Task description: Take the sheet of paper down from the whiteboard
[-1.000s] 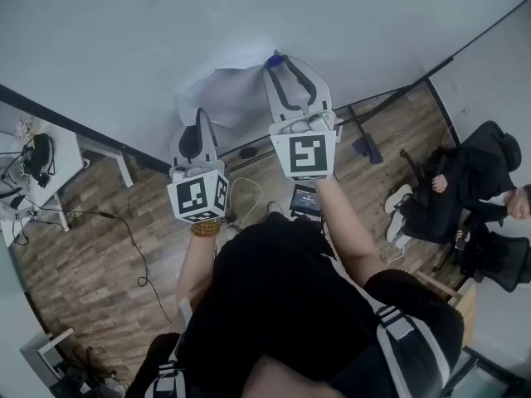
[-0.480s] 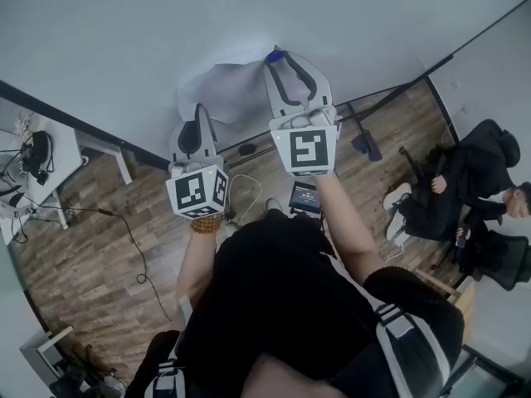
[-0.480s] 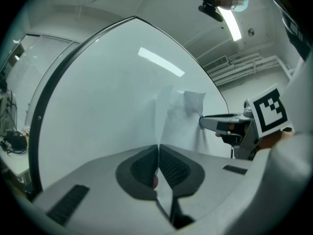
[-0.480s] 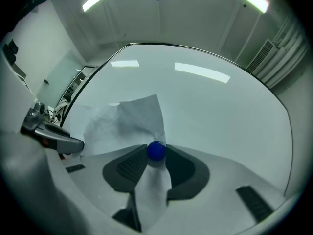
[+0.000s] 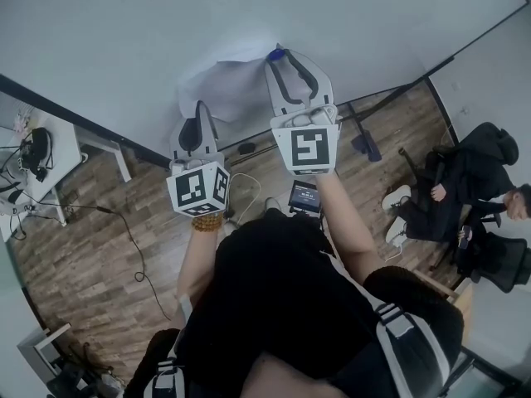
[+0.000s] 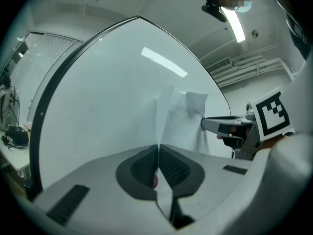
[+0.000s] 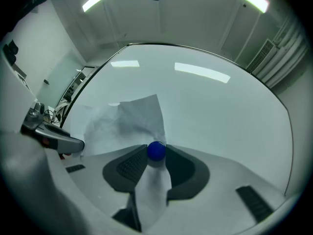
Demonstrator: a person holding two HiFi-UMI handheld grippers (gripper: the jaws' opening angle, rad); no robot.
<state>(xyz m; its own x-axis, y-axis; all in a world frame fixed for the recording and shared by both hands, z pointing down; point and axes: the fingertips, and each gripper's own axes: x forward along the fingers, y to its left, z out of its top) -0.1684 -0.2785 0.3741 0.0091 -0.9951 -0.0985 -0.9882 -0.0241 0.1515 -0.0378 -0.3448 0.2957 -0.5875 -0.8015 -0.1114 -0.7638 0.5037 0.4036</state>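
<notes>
A crumpled white sheet of paper [image 5: 224, 89] hangs against the whiteboard [image 5: 249, 15]. My left gripper [image 5: 199, 108] is shut on the sheet's lower left edge; in the left gripper view the paper [image 6: 186, 116] runs in between the closed pads [image 6: 142, 168]. My right gripper [image 5: 276, 58] is at the sheet's upper right corner, shut on a blue ball magnet [image 7: 156, 151]. The sheet [image 7: 132, 121] also trails down between its jaws. Each gripper shows in the other's view: the right gripper [image 6: 225, 127] and the left gripper [image 7: 54, 138].
A person in black [image 5: 465, 189] sits on a chair at the right. A white desk with cables [image 5: 41, 164] stands at the left. On the wooden floor lie a small screen [image 5: 304, 197], a cable [image 5: 133, 239] and the whiteboard stand's foot [image 5: 365, 143].
My right gripper has shifted slightly upward with the blue magnet, and the sheet's top edge has bent a little more. The left gripper has barely moved.
</notes>
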